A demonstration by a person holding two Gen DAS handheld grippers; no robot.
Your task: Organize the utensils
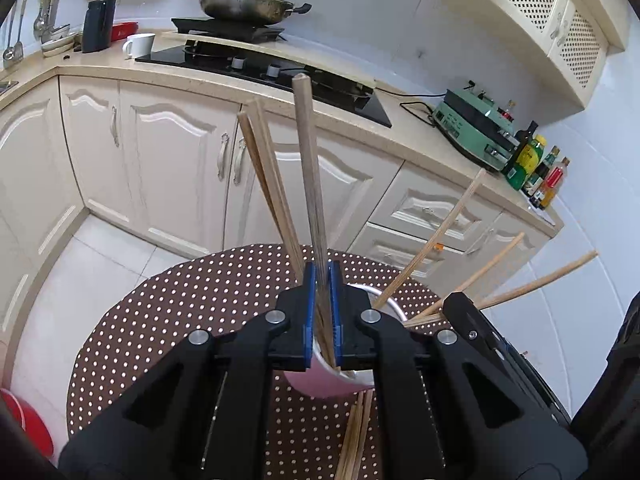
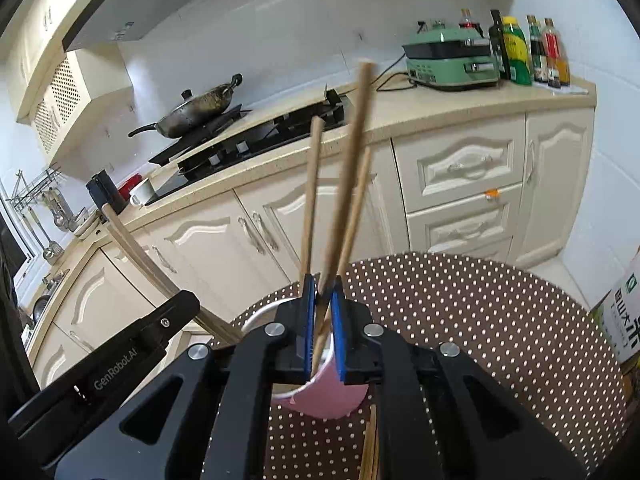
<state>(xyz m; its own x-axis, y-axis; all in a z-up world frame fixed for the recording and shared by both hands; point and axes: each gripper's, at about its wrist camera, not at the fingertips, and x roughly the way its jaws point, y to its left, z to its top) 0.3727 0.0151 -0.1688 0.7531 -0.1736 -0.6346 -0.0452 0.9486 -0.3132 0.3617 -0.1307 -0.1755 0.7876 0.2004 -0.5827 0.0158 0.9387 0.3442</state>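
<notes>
Nearest, loose chopsticks (image 1: 354, 440) lie flat on the polka-dot table (image 1: 200, 320) below a pink cup (image 1: 320, 384). Above the cup, the left hand-held gripper (image 1: 321, 312) pinches a bundle of chopsticks (image 1: 306, 168), and the right hand-held gripper (image 2: 321, 328) pinches about three chopsticks (image 2: 352, 152). Farther off, one wok (image 1: 244, 2) sits on the stove. Only the right view shows the range hood (image 2: 120, 4); only the left shows a red basin (image 1: 28, 420).

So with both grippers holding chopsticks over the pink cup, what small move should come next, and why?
Probably ease both jaws open. The left gripper and right gripper each pinch chopsticks whose lower ends already sit inside the pink cup, so releasing should leave them standing there.
</notes>
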